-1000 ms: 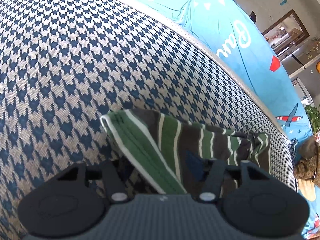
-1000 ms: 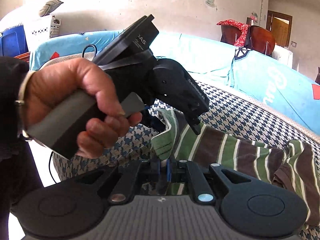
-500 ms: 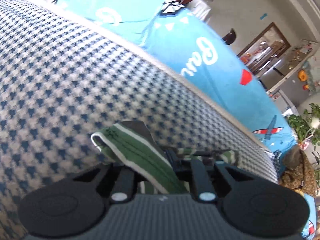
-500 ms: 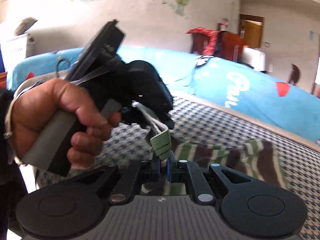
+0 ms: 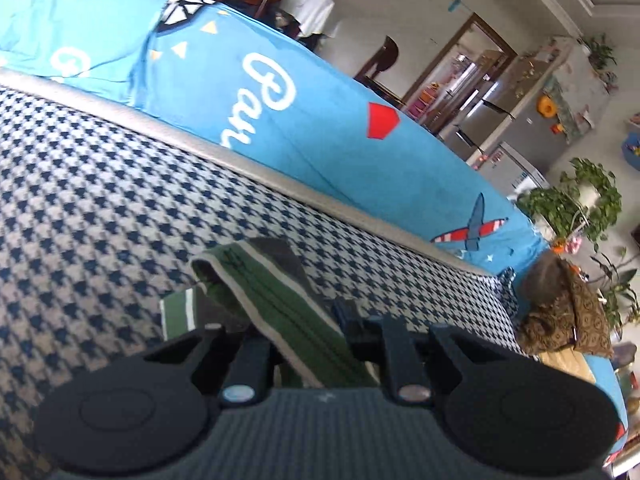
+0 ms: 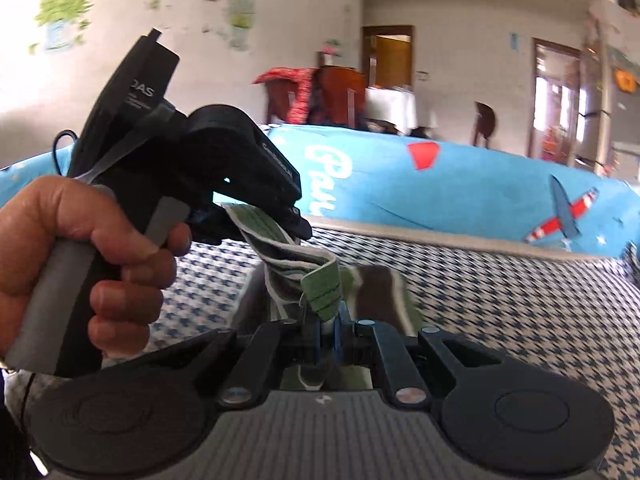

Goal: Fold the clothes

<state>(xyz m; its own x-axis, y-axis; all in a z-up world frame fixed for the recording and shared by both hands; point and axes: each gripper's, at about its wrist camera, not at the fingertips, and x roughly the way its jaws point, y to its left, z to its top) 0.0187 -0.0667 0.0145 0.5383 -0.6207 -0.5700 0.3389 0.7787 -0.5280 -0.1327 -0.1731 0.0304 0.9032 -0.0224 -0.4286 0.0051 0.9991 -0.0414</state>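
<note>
A green, brown and white striped garment [image 5: 276, 304] is held up above the houndstooth cushion [image 5: 100, 184]. My left gripper [image 5: 308, 332] is shut on its green hem, which runs back between the fingers. In the right wrist view the left gripper [image 6: 296, 228], in a hand, pinches the same hem [image 6: 264, 228]. My right gripper [image 6: 326, 328] is shut on another green edge of the garment [image 6: 320, 292]. The rest of the cloth [image 6: 380, 292] hangs blurred behind it.
A blue printed cover [image 5: 320, 140] drapes the sofa back behind the cushion. Potted plants [image 5: 576, 204] and a brown bundle [image 5: 560, 312] stand at the right end. Chairs with a red cloth [image 6: 304, 92] and a doorway [image 6: 388, 56] lie beyond.
Both grippers have lifted the garment off the cushion and risen. The cloth that lay spread to the right now hangs bunched below the grippers.
</note>
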